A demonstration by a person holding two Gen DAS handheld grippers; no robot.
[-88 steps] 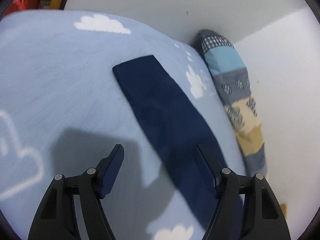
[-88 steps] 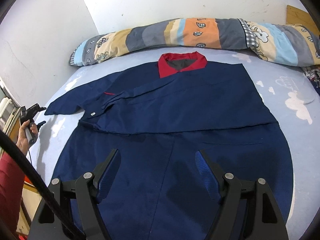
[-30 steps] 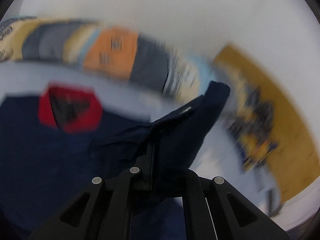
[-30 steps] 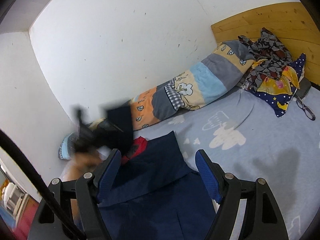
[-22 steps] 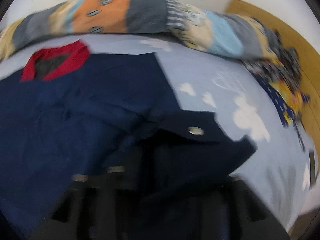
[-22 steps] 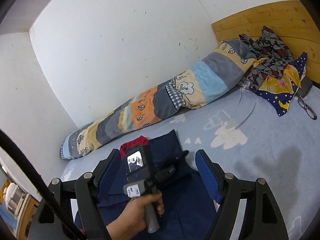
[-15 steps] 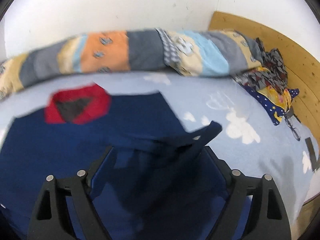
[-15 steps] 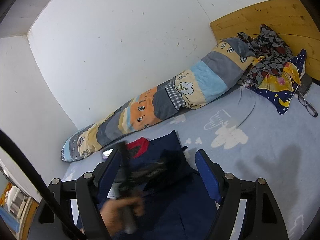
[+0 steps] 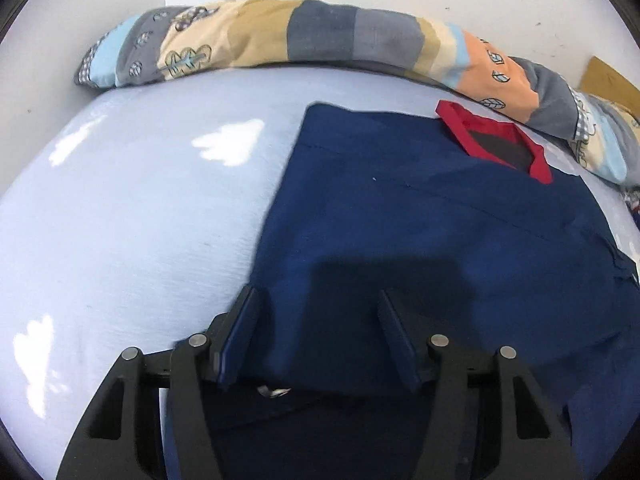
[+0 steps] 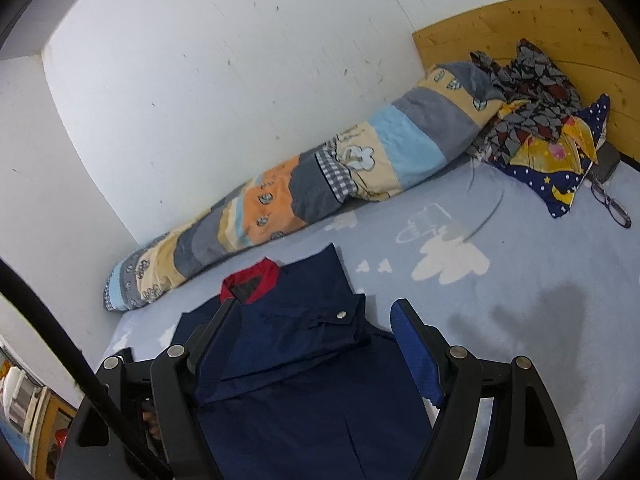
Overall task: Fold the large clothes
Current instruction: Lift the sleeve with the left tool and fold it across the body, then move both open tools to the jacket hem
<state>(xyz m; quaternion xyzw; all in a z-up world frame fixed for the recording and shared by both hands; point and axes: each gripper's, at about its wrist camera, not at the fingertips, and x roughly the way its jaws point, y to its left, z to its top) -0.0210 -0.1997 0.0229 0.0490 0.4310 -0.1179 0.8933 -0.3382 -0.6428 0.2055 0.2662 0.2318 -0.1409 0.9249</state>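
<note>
**Blue coat lies flat on the bed**

The big blue coat (image 9: 420,232) with a red collar (image 9: 496,140) is spread on the light blue bed (image 9: 132,216), both sleeves folded across it. The left gripper (image 9: 316,328) hangs over the coat's edge. Its jaws have just been closing a bit, but they grasp nothing. The right gripper (image 10: 316,336) hangs above with jaws wide apart. A long striped pillow (image 10: 304,196) lies by the wall.

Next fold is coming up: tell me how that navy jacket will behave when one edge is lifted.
The navy jacket lies flat with soft creases, so it will probably drape and sag. Its folded-in sleeve may slide open. It looks large, so likely awkward for one tool.
</note>
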